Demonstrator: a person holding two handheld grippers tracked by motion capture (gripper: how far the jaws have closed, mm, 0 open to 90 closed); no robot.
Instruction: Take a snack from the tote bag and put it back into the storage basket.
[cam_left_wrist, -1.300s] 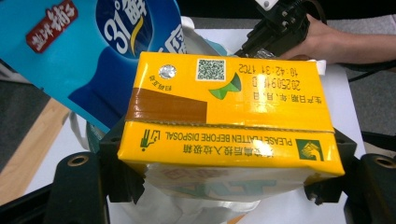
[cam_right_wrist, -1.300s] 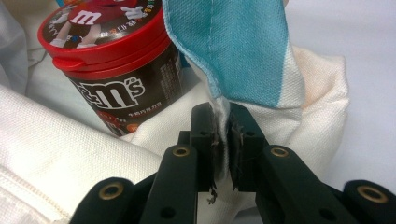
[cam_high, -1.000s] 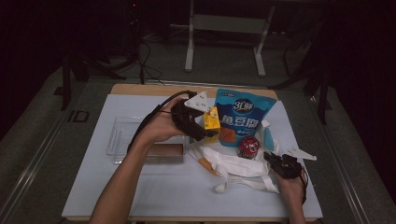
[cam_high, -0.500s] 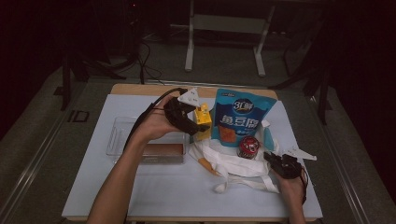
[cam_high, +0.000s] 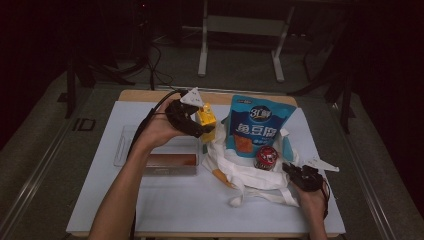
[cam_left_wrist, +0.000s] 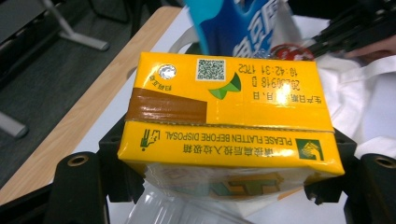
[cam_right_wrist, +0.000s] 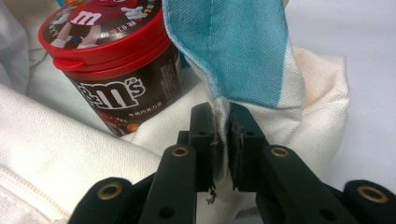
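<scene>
Left gripper (cam_high: 202, 127) clamps carton (cam_left_wrist: 224, 116) above tray (cam_high: 125, 145); right gripper (cam_right_wrist: 223, 140) pinches bag (cam_right_wrist: 243, 56) edge. Likely unpacking: next, set carton in tray, release.

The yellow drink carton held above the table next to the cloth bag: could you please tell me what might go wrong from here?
1. The left hand-held gripper clamps the yellow carton by its sides; squeezing could dent it, or it might slip.
2. The right hand-held gripper pinches just the cloth bag's edge, which could pull free.
3. The candy jar and blue pouch crowd the bag and might get knocked.
</scene>
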